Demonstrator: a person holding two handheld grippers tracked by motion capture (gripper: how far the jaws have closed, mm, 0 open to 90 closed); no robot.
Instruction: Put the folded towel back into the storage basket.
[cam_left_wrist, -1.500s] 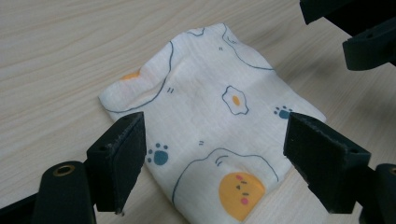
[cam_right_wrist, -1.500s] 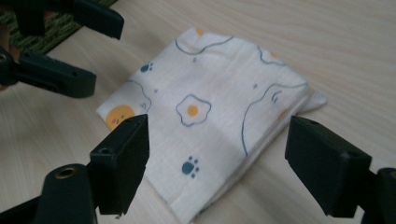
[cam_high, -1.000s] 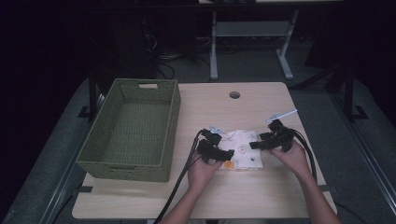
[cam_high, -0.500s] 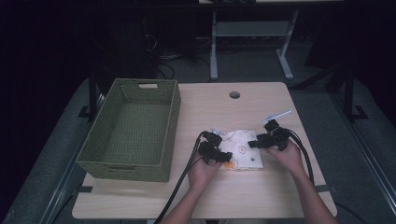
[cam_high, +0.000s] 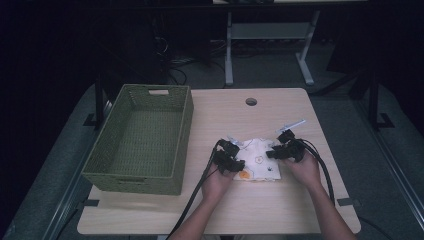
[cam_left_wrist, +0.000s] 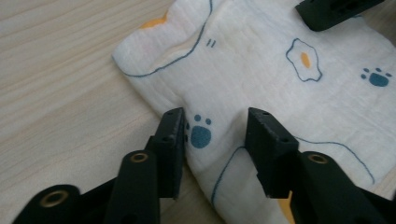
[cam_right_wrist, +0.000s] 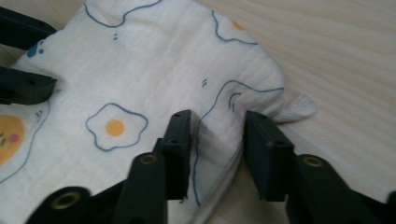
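Jaws of both grippers gape over the cloth (cam_high: 260, 161) — basket (cam_high: 142, 137) well left.

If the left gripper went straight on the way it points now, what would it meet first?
The folded cloth: the left gripper is open with its jaws straddling the cloth's near edge, around a blue paw print. Farther along that line sits the right gripper at the cloth's far side, though depth is hard to judge.

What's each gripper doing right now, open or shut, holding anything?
Left gripper: open, jaws astride the folded cloth edge.
Right gripper: open, jaws astride the cloth's opposite edge.
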